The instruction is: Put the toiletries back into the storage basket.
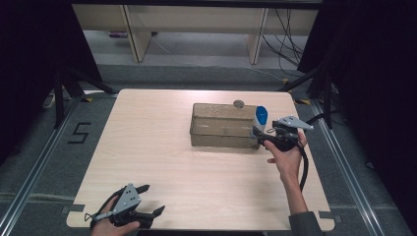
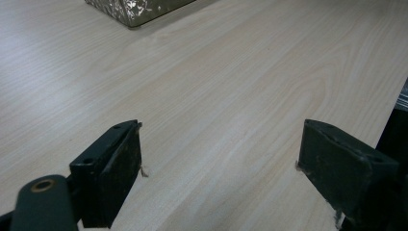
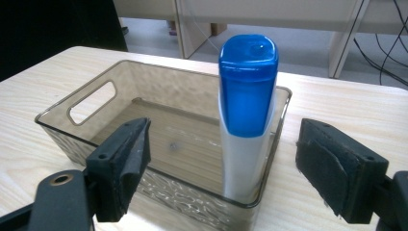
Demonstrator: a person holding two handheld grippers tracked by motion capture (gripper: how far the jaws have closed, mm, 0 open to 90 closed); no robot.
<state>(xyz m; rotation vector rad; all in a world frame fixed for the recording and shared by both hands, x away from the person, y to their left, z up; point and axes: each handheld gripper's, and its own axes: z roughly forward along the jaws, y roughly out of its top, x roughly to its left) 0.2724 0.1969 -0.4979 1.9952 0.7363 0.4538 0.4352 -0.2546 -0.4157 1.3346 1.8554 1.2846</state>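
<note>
Two grippers are at work over a pale wooden table [image 1: 162, 152], each carried in one of the person's hands. At the right, the right gripper [image 1: 259, 131] hovers level at the near right corner of a clear smoky plastic bin [image 1: 219, 129], which sits on the far right part of the table with its long side running left to right. Inside that corner stands a white bottle [image 1: 260, 118] with a blue cap [image 3: 248, 82], upright and leaning lightly against the bin's wall. From the right gripper view, the bottle [image 3: 243, 159] rises between the two black jaws, but the jaws stand wide apart and neither pad touches it; clear gaps show on both sides. The bin [image 3: 159, 192] has a cut-out handle in its left end wall, and apart from the bottle its floor looks bare. A small round grey object [image 1: 239, 103] lies on the table just beyond the bin's far wall. At the near left edge of the table, the left gripper [image 1: 150, 199] rests low in the person's other hand, well apart from the bin. Its own view shows its jaws spread wide with nothing but bare tabletop [image 2: 231, 96] between them, and a corner of the bin [image 2: 139, 9] far off at the top.
</note>
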